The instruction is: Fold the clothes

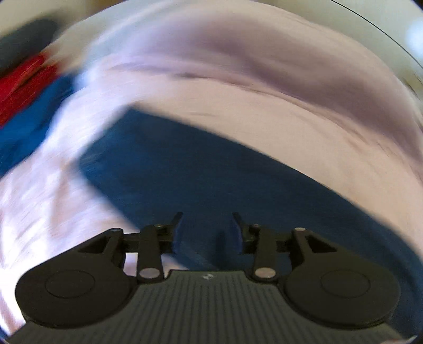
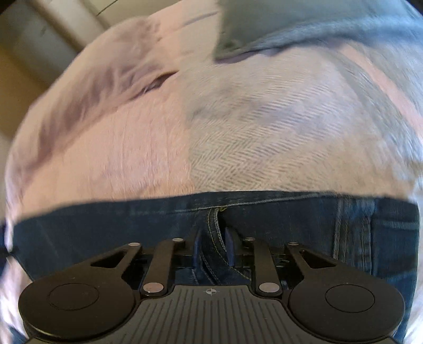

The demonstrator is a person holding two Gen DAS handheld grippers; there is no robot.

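Jeans [image 2: 158, 225] spread on pink bed cover [image 2: 105, 145], waistband edge toward grey pillow [image 2: 264, 23]. Right tongs [image 2: 211, 238] clenched on jeans' stitched seam near that edge. Left tongs [image 1: 207, 219] released, hovering over denim, gripping nothing. Suggest: keep seam pinched firm, get second grip, lift evenly, avoid dragging cover.
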